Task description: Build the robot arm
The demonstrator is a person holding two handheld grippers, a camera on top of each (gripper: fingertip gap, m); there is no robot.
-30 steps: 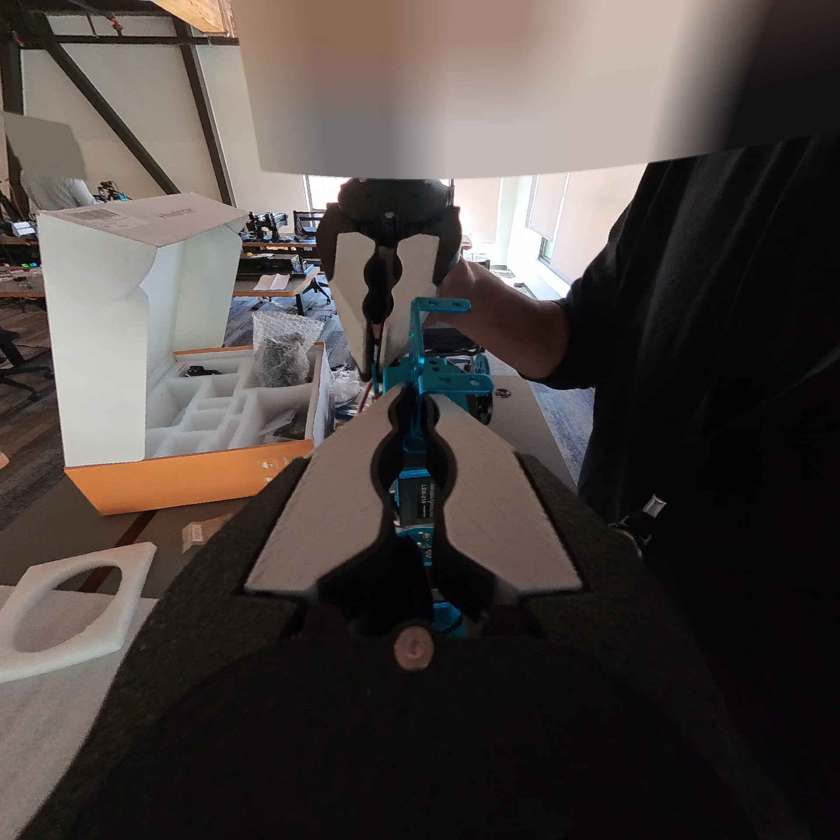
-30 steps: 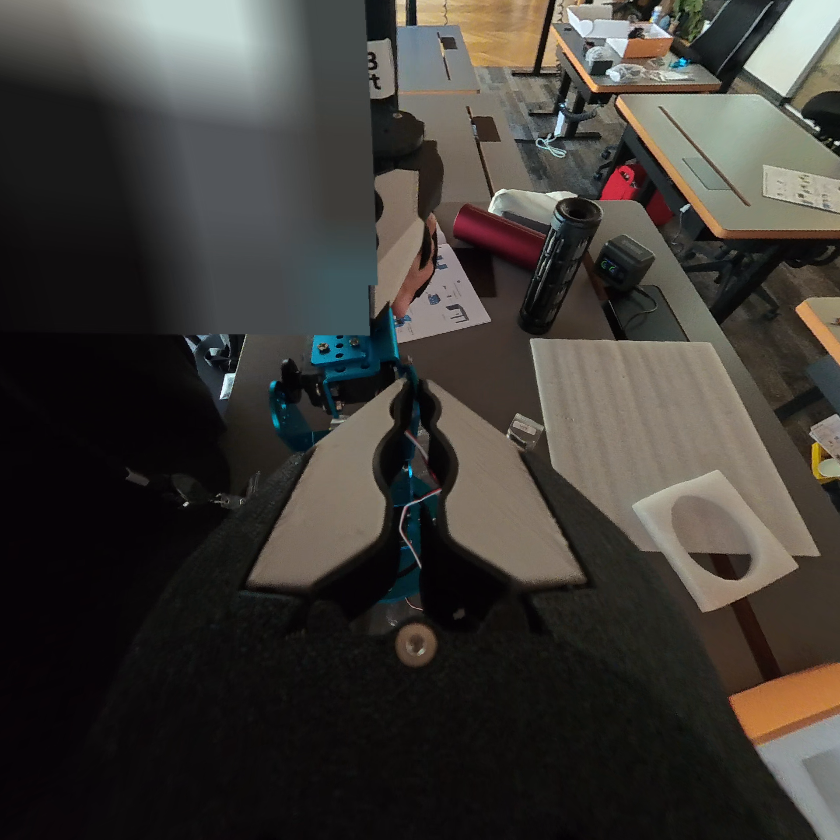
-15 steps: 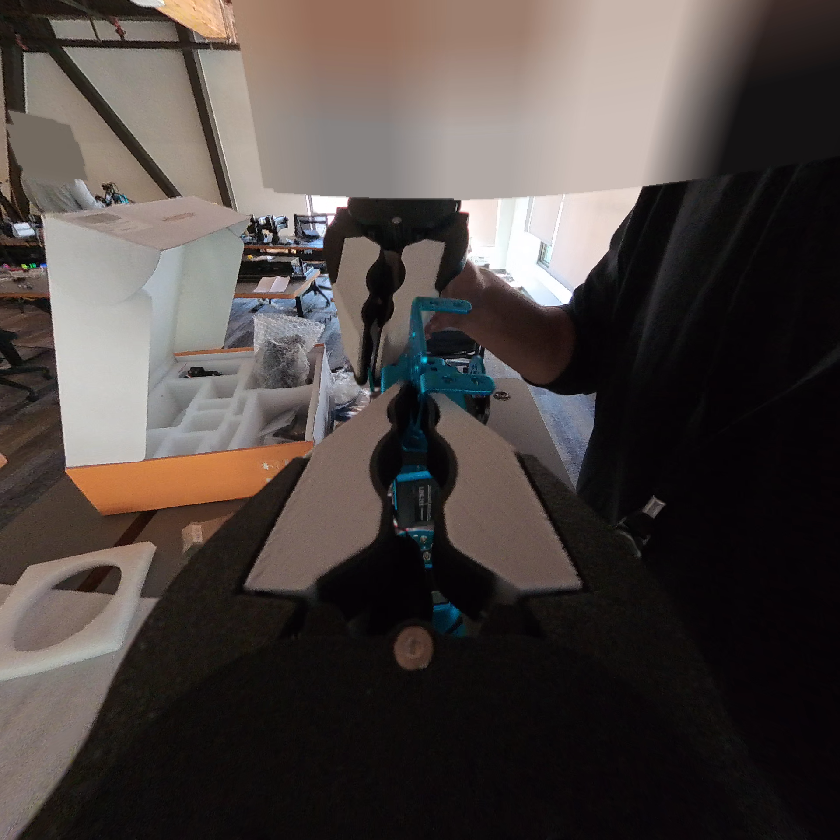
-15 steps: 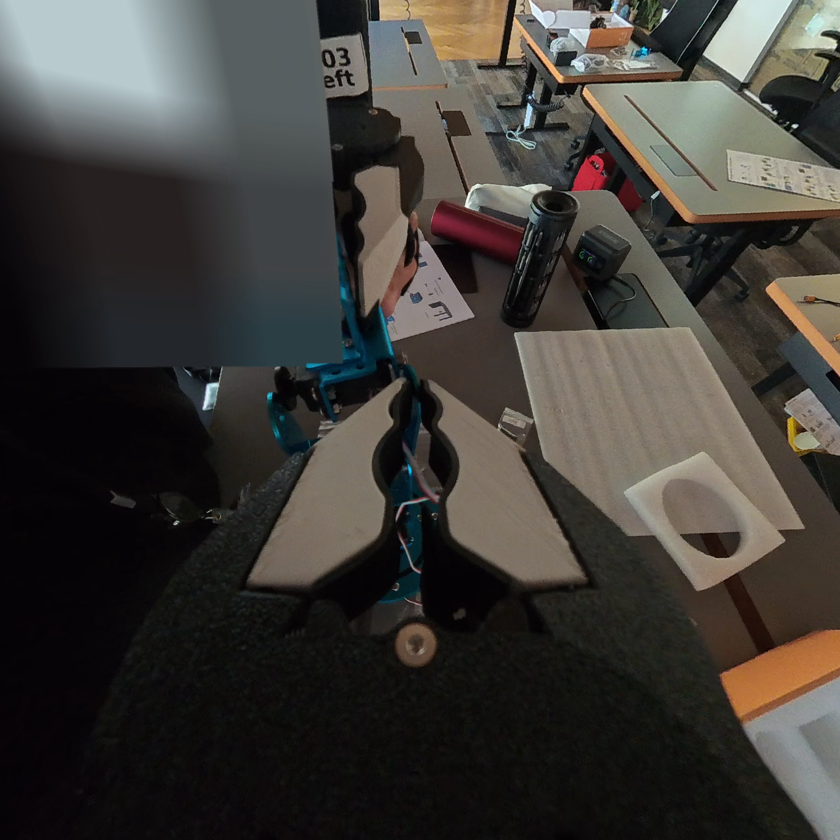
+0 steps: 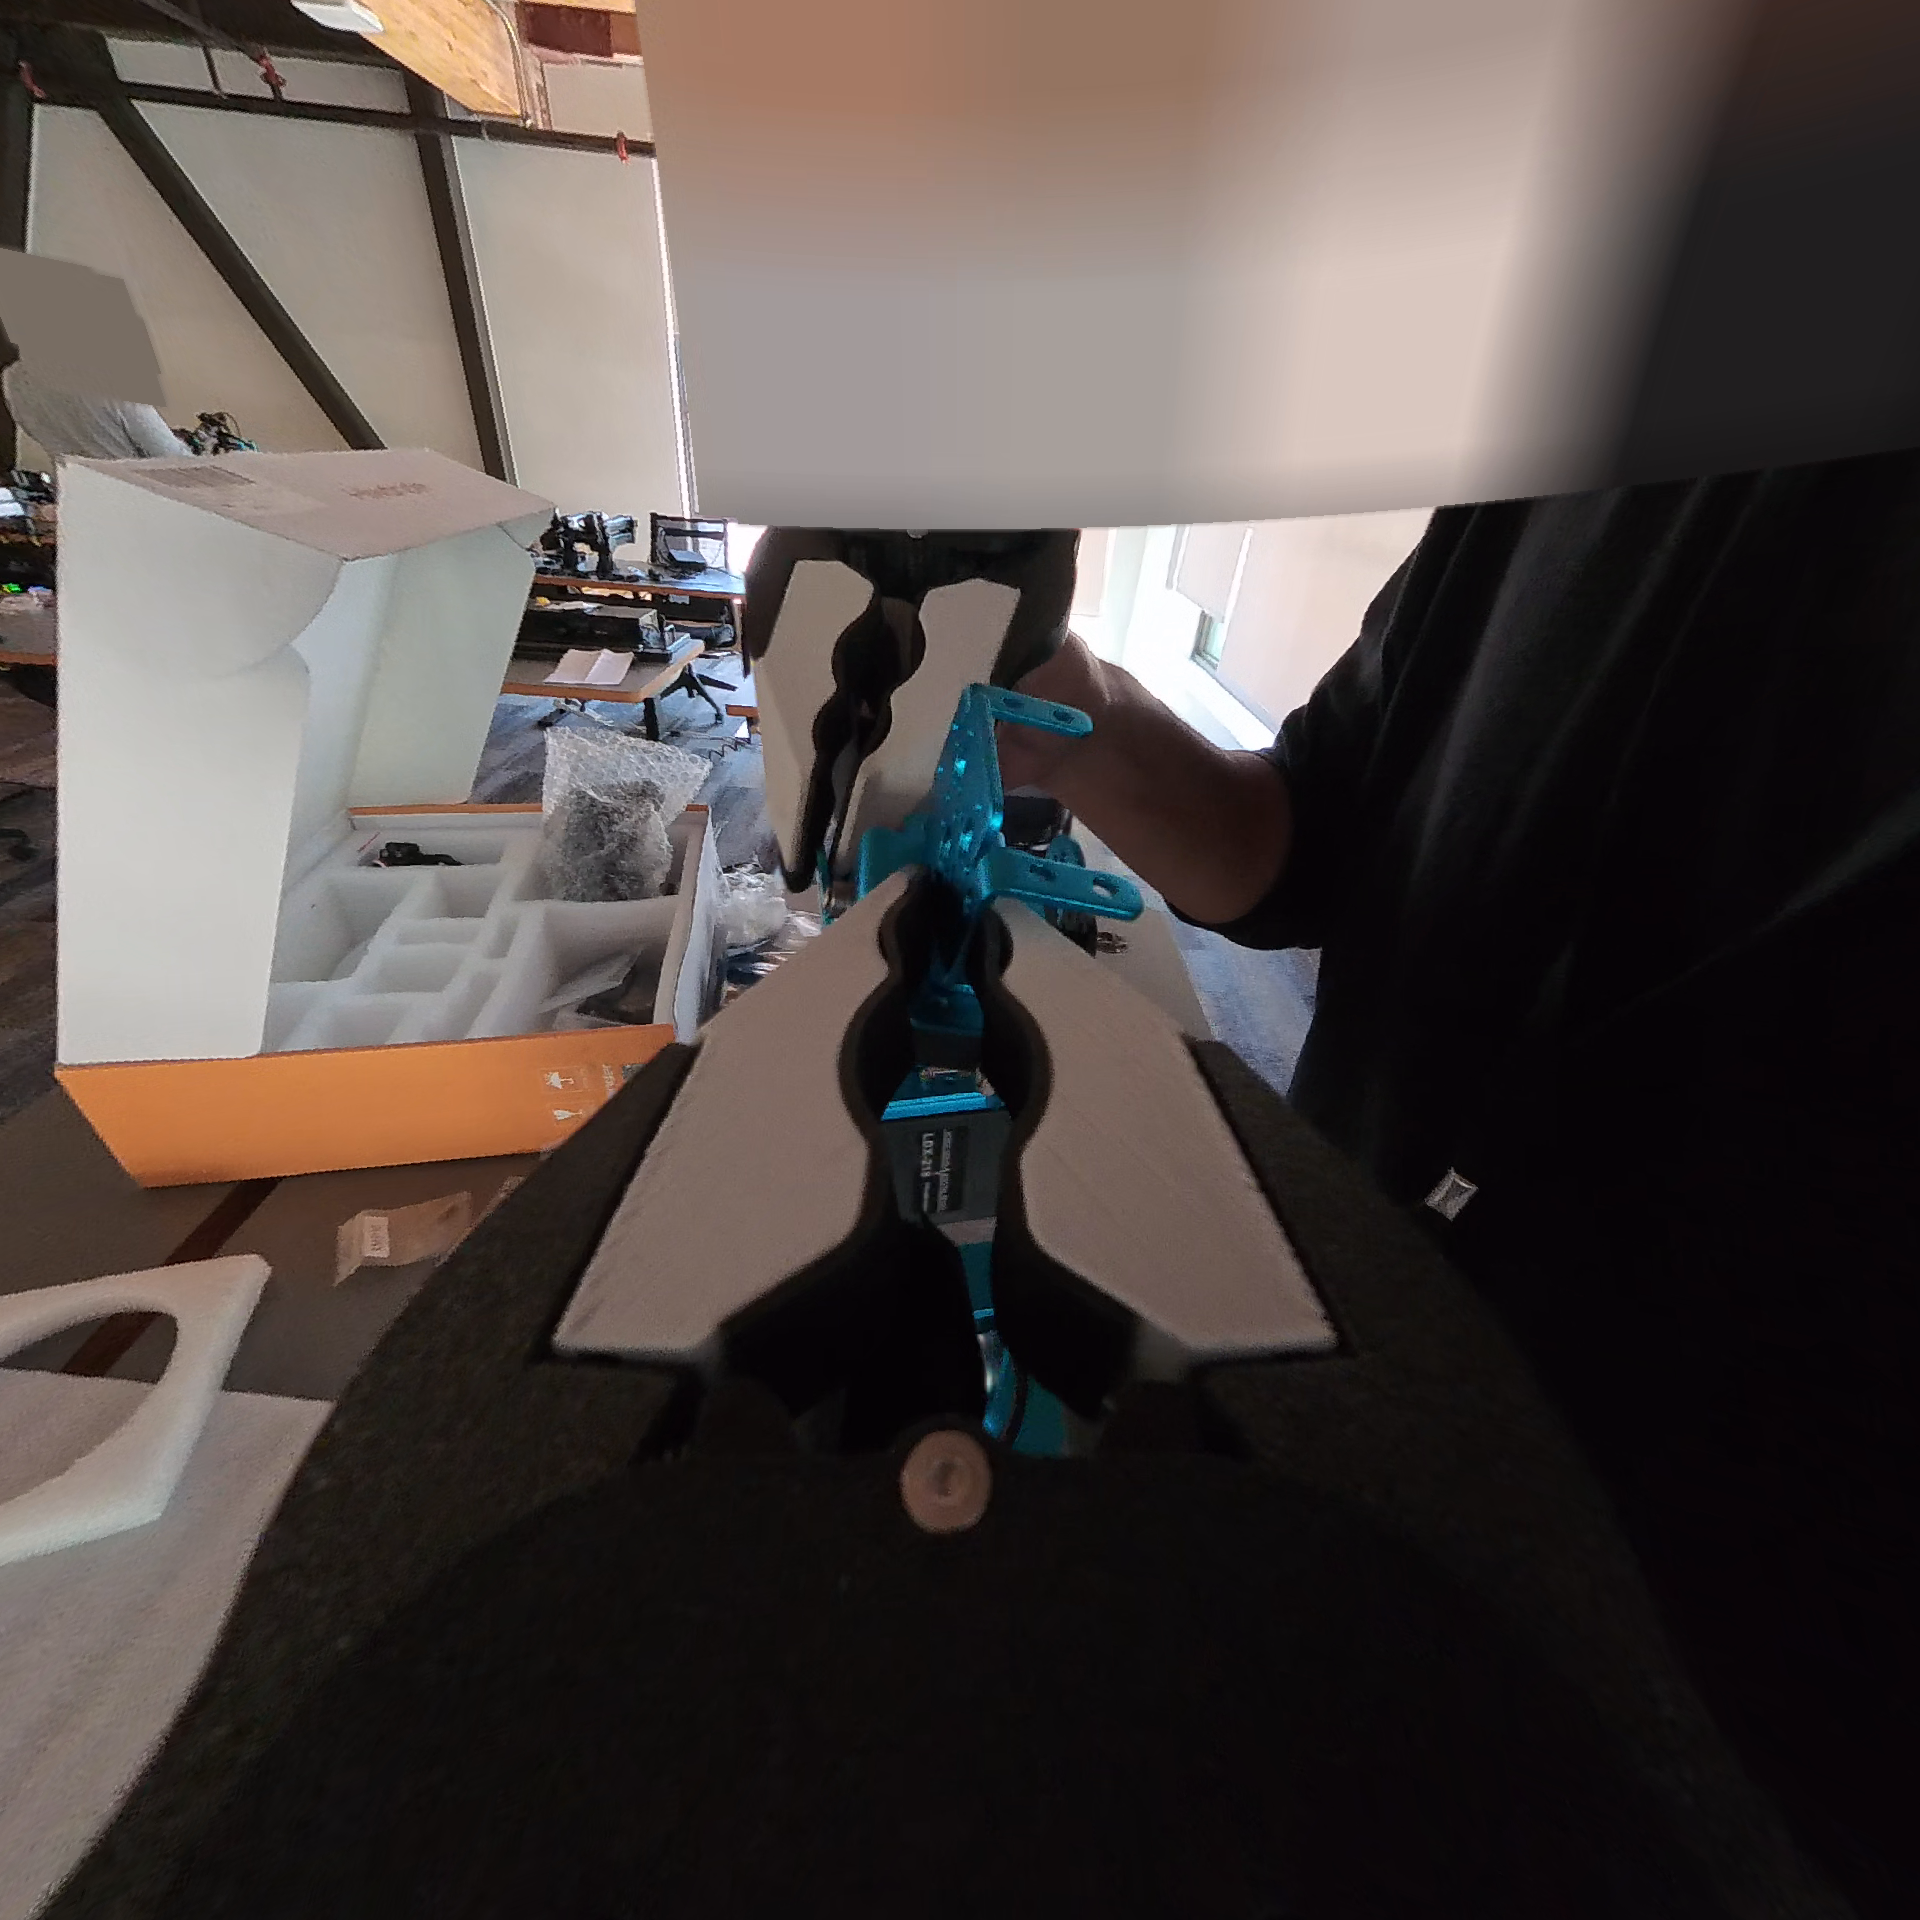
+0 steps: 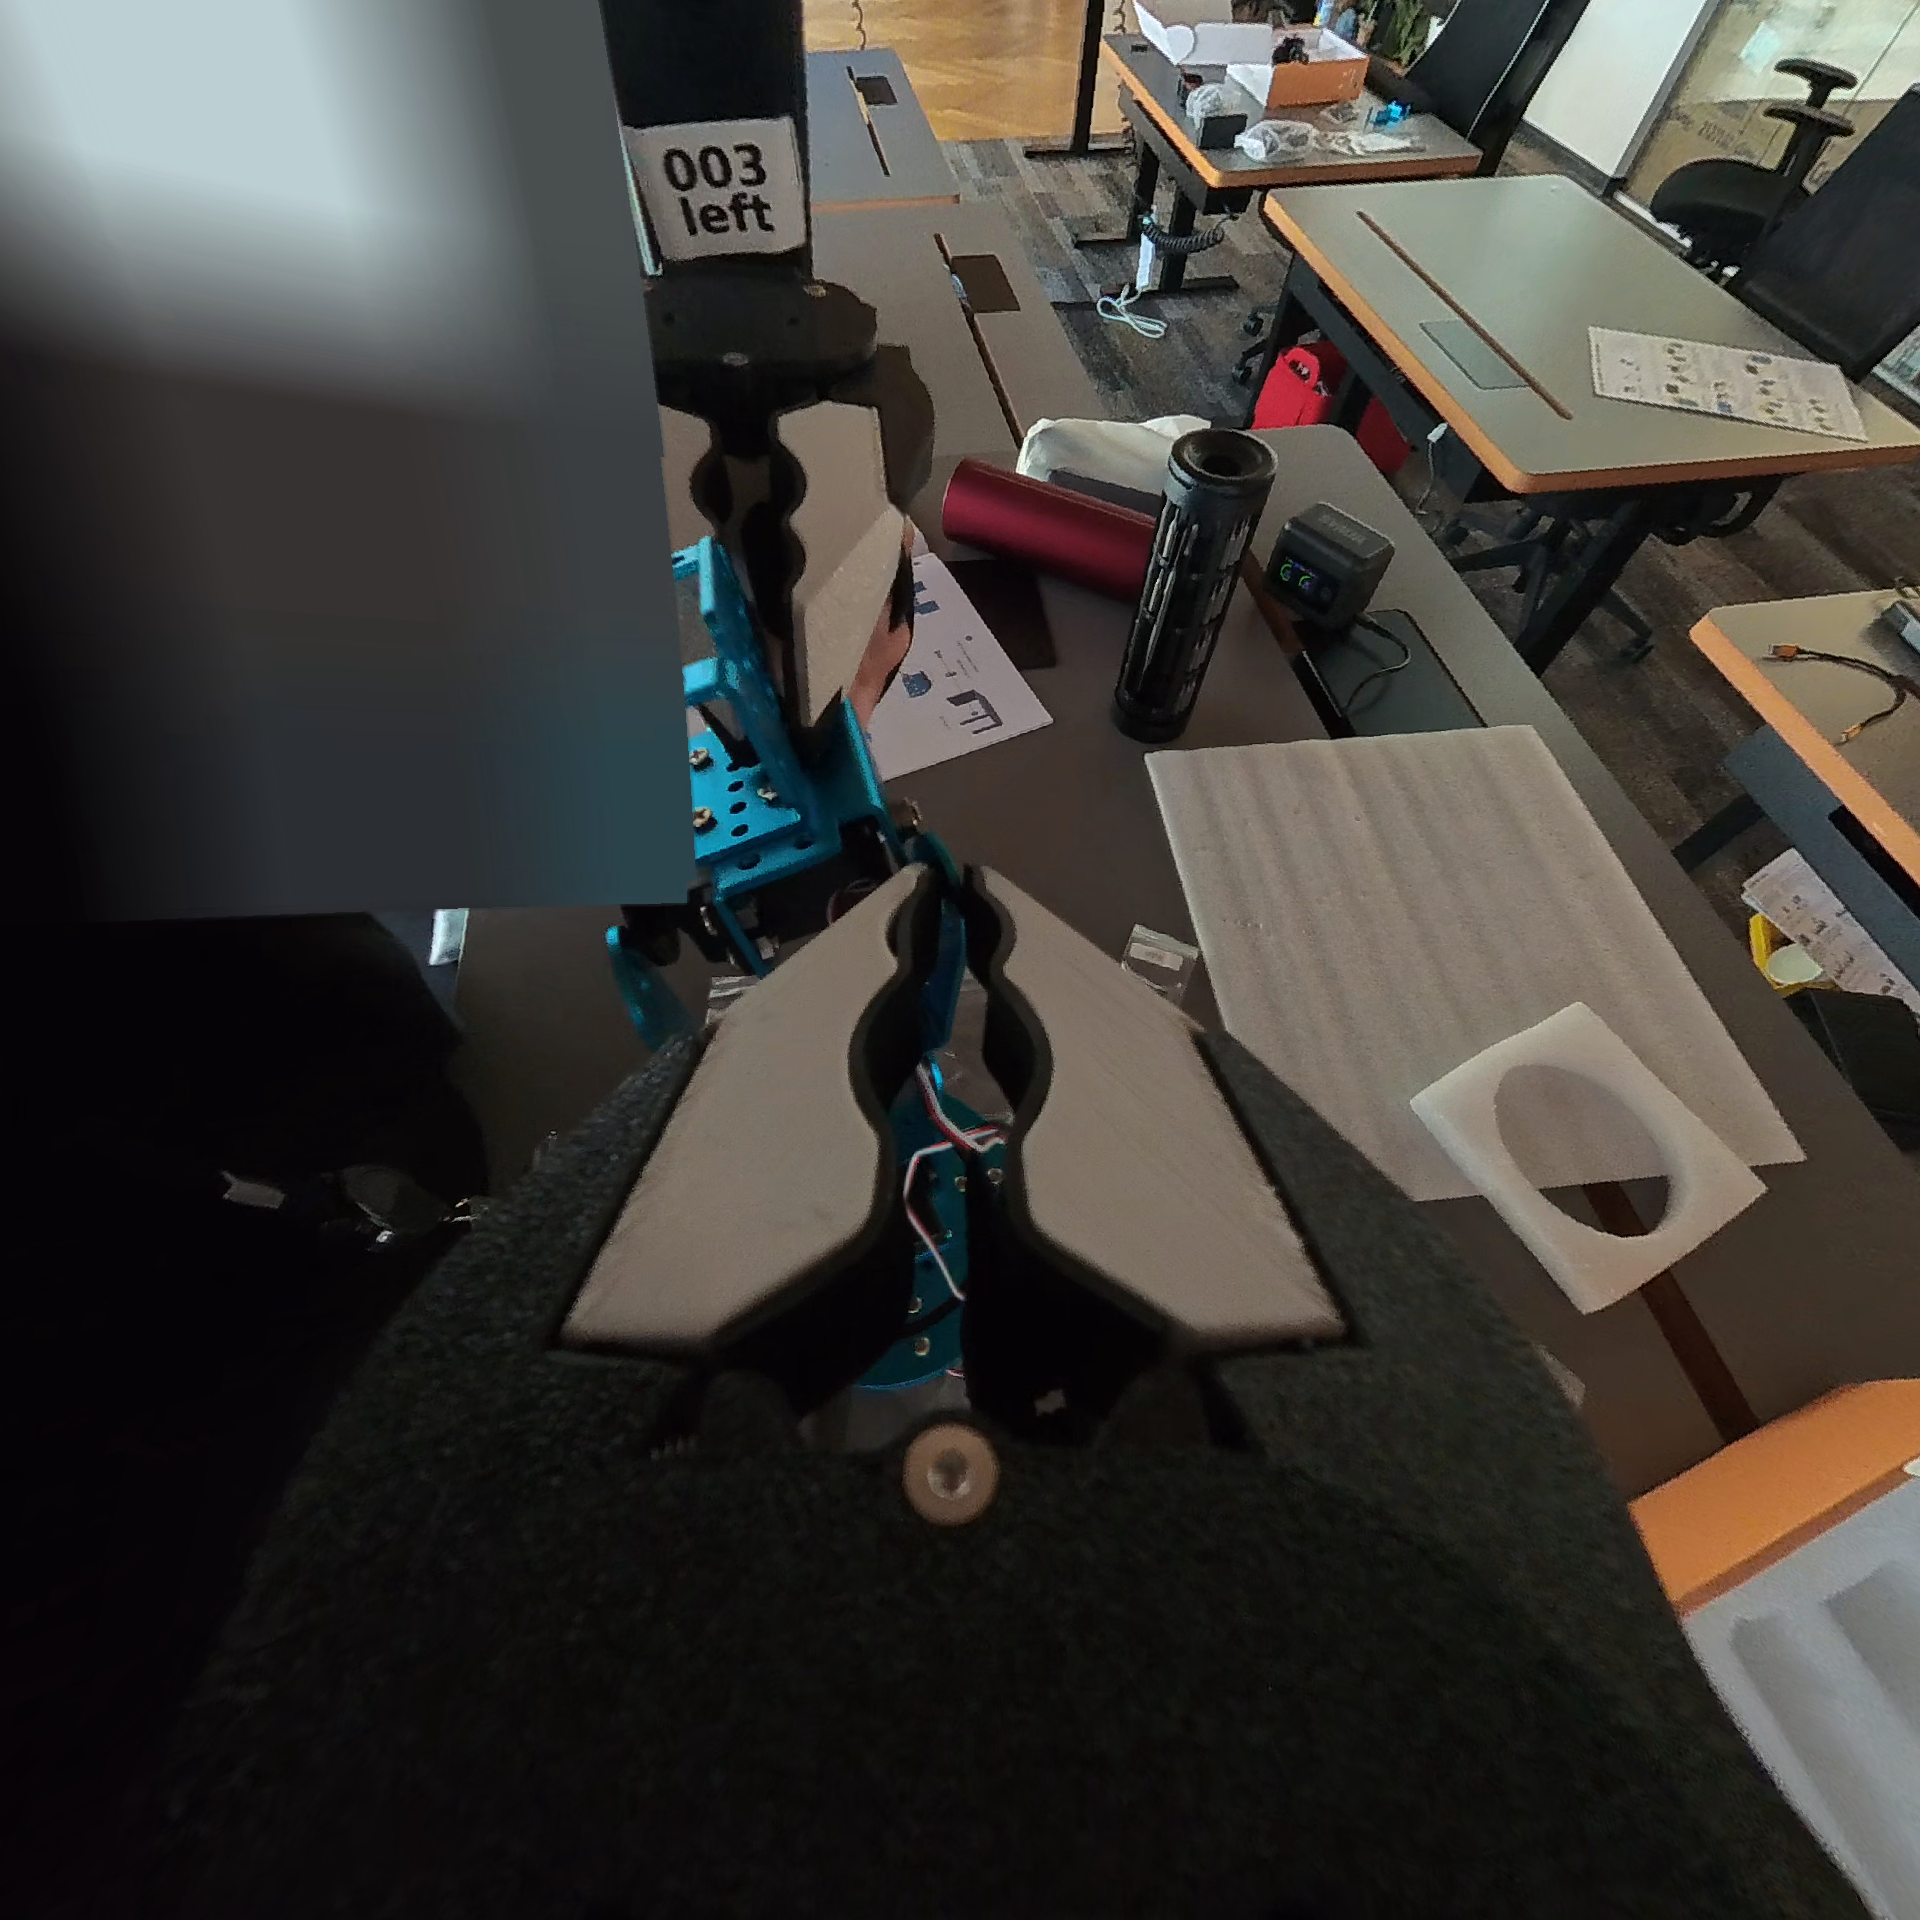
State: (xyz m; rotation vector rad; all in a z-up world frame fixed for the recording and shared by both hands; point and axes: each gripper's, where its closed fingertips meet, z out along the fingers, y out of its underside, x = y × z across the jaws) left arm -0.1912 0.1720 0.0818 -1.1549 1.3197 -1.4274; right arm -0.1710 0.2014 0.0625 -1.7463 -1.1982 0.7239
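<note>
While both grippers are meeting over the dark table (image 6: pixel 1081 790), a blue metal robot assembly (image 5: pixel 961 821) is being held between them above its surface. It is built of anodised blue perforated brackets bolted together, with a black servo block (image 5: pixel 940 1164) bearing a label set into its frame, and thin red, white and black wires (image 6: pixel 940 1148) looping out of its lower part.

The left gripper (image 5: pixel 940 883) is pinching one end of the assembly, its pale fingers (image 5: pixel 769 1122) pressed almost together around the blue frame. The right gripper (image 6: pixel 951 883) is doing the same from the opposite side, its fingers nearly touching around a blue strut and the wires. In the right wrist view, the left gripper (image 6: pixel 800 623) is showing farther off, clamped onto an upright perforated plate.

An open orange and white box (image 5: pixel 343 1112) with a foam insert is sitting on the table to the left in the left wrist view. A ribbed white foam sheet (image 6: pixel 1392 935), a foam square with a round hole (image 6: pixel 1621 1257), a black cylinder (image 6: pixel 1195 582), a red tube (image 6: pixel 1039 525) and a printed paper sheet (image 6: pixel 966 686) are lying well apart from the assembly.
</note>
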